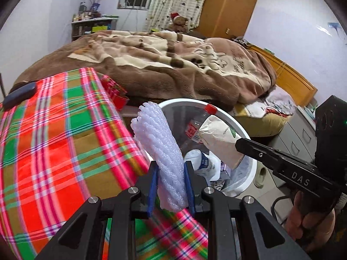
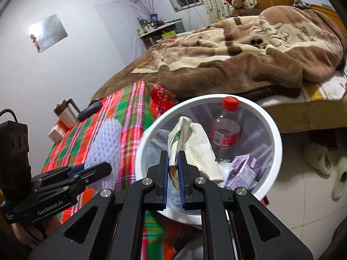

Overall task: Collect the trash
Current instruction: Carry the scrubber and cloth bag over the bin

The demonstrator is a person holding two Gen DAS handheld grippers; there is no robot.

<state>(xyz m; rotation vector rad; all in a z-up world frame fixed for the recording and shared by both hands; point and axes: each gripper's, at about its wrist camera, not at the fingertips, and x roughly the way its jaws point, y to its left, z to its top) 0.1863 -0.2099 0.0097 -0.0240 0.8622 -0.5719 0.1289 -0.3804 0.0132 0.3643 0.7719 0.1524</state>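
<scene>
Both wrist views look down-forward, close over white bin (image 1: 249, 136) (image 2: 275, 134) — bed (image 1: 173, 65) (image 2: 238, 60) beyond, shared.

The room is evenly and fairly brightly lit with a cool indoor light, and shadows are soft, darkest under the bed (image 2: 282, 117) edge. A shiny panel (image 2: 47, 32) on the wall left of the bed throws back a white glare. Both fisheye views bow the walls and darken at their corners, and the plaid tabletop (image 1: 54, 130) smears with motion blur toward the bottom.

left tongs (image 1: 170, 183) clamped | right tongs (image 2: 172, 174) clamped | both angled down
</scene>
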